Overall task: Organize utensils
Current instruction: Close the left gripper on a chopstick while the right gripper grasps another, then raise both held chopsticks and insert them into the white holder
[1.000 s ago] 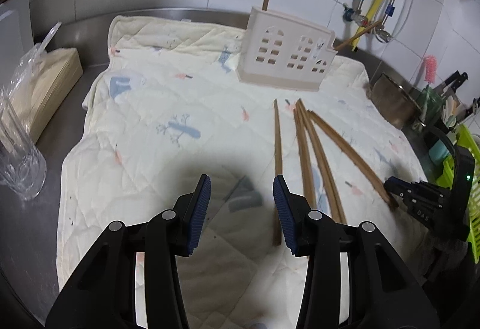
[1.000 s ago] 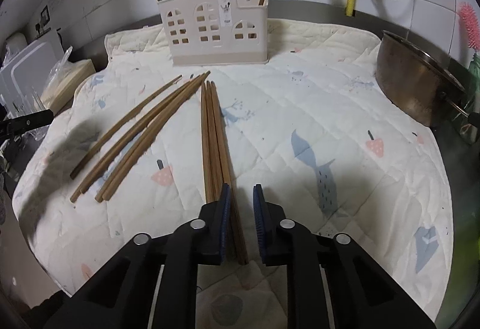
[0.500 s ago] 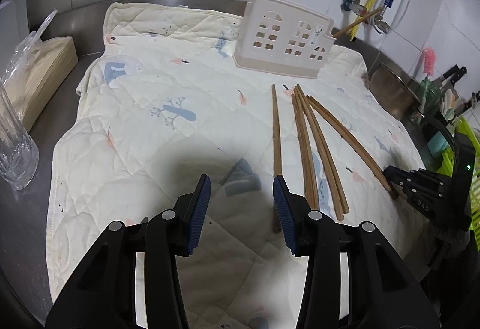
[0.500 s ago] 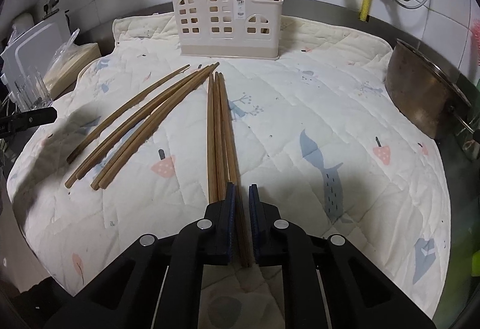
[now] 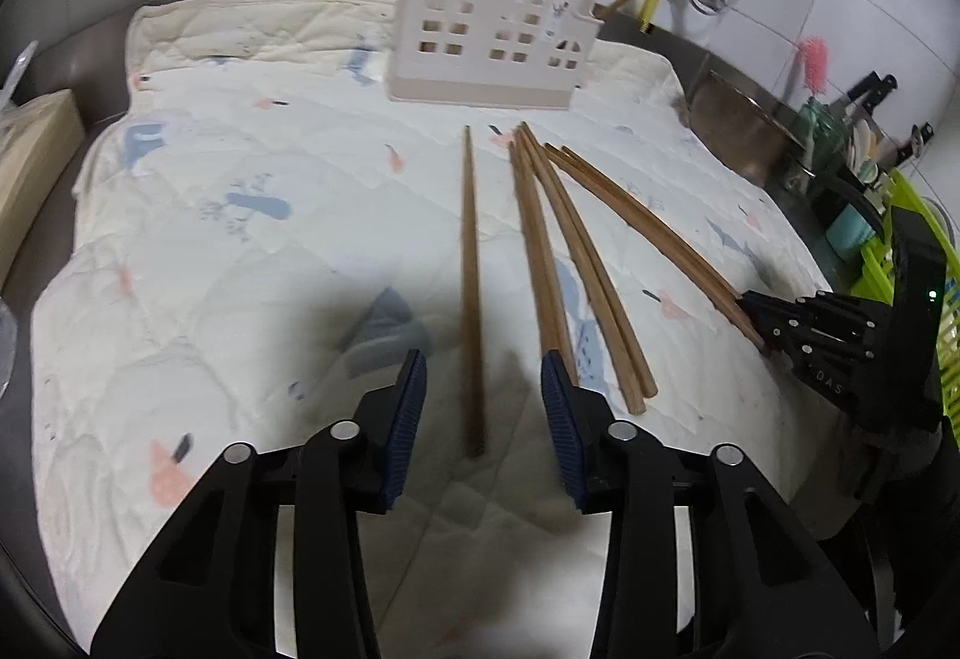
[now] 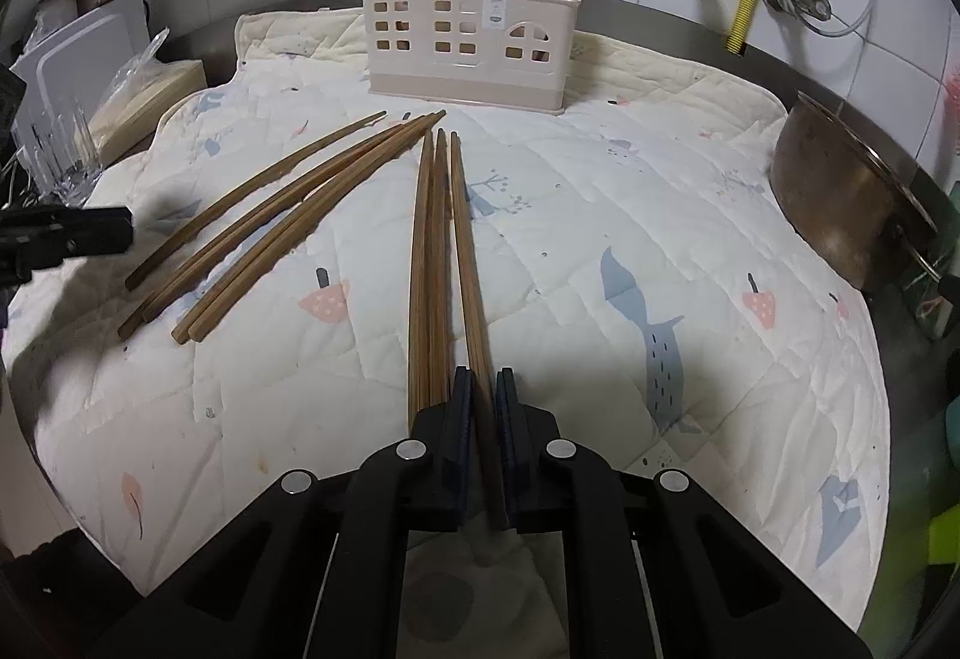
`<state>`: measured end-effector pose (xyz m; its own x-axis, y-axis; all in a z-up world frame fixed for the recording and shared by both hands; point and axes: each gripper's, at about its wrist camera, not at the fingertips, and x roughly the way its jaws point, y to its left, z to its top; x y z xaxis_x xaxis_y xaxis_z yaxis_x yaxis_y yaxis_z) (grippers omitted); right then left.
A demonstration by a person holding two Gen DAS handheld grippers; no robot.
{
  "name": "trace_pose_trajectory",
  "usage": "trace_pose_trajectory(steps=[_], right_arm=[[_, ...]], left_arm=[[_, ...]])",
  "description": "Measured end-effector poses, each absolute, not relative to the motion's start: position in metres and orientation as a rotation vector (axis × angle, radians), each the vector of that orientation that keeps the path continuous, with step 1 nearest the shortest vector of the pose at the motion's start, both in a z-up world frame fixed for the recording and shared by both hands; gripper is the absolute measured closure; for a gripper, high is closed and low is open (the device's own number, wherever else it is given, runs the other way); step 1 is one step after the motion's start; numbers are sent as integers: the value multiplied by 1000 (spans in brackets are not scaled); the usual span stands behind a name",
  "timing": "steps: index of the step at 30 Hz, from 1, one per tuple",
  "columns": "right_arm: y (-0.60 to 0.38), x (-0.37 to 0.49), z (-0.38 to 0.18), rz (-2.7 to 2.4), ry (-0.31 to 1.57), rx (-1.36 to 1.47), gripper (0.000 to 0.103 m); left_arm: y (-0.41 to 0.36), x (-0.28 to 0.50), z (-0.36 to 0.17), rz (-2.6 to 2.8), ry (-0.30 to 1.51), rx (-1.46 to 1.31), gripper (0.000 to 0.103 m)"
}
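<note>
Since one lone chopstick (image 5: 471, 293) lies between them on the quilted cloth (image 5: 240, 215), my left fingers (image 5: 403, 419) gape, ready to pinch it. Right view: right gripper (image 6: 485, 389) clamps the rightmost chopstick (image 6: 465, 251), aimed at the holder (image 6: 468, 41).

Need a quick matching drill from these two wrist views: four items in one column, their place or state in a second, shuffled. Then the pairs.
Column 1
1. left claw
2. right claw
3. beige utensil holder
4. metal bowl

Column 2
A. stands at the far edge of the quilted mat, by the tiled wall
B. open, with one chopstick lying between its fingers
C. off the mat's right side, tilted
D. closed on the end of a chopstick

Pairs: 1-B, 2-D, 3-A, 4-C
</note>
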<state>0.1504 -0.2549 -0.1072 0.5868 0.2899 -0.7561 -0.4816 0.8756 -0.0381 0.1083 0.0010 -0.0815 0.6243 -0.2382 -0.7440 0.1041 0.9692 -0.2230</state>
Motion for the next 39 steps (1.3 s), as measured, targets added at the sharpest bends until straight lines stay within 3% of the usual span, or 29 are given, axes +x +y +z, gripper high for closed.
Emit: trace_pose_trajectory(steps=[6,14,18,26,39], right_arm=[[-257,149,-107,450,825,-223,95],[-256,148,-108,448,818,-222,95],[-256,148,-107,445,814,-224,95],[-254,142,-98,452,788,-220,96],[-251,139,-27,465,611,-156,96]], left_arm=[[-7,129,-93,-197,903,-140,81],[-11,140,-102,-183,922,-119,84],[-13,142,-102,-153,925,-87,96],[-11,135,-84,-150,888,-96,97],[-4,128,-14,-166,728,-89,97]])
